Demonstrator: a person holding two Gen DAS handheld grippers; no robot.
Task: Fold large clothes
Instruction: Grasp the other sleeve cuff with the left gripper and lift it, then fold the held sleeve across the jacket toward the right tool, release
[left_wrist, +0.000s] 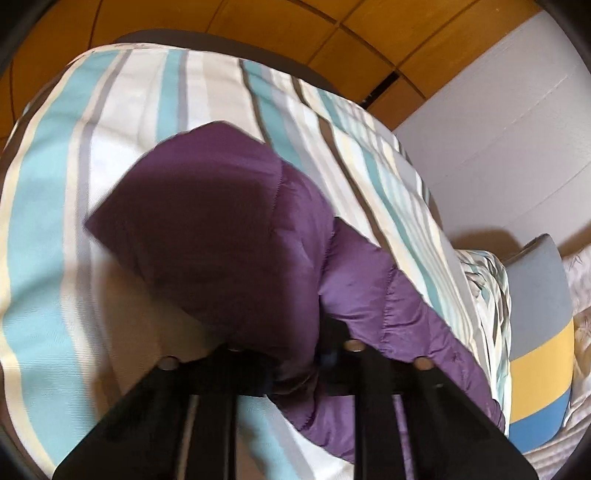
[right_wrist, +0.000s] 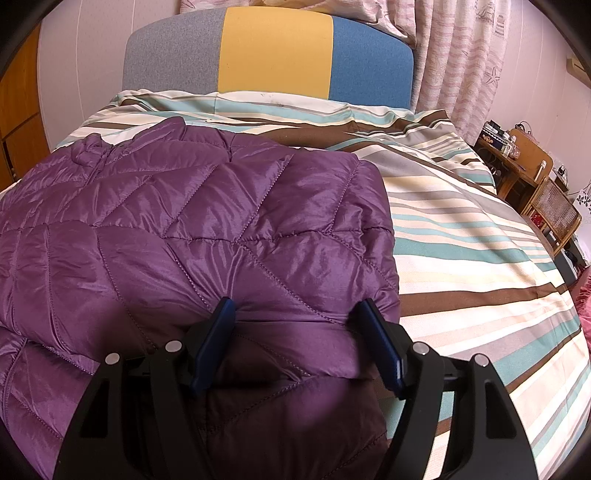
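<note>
Bedroom with a bed (right_wrist: 461, 229) under a striped cover of cream, teal, grey and brown; headboard (right_wrist: 273, 55) in grey, yellow and blue panels at the far end, pale patterned curtain (right_wrist: 465, 62) behind to the right, wooden cabinet doors (left_wrist: 332, 40) along one wall, cluttered wooden furniture (right_wrist: 532, 173) at the right edge.

Purple quilted jacket (right_wrist: 192, 221) spread on the bed cover, filling the left half of the right wrist view, collar and zip toward the far left, diamond stitching across the shiny fabric. Nearest part doubled over into a puffy fold close to the camera.

Right hand-held gripper (right_wrist: 295, 343) spread wide, blue pads (right_wrist: 214, 343) standing on either side of that puffy fold near the jacket's right edge; fabric bulging between the pads, firm pressing hard to confirm.

Left hand-held gripper (left_wrist: 295, 354) pressed together, pinching a bunch of the purple jacket (left_wrist: 240, 240) right at the fingertips; pads hidden under dark cloth. From the pinch, a rounded end of the jacket reaching away over the striped cover, another quilted stretch trailing to the right toward the bed's edge. Left view blurred.
</note>
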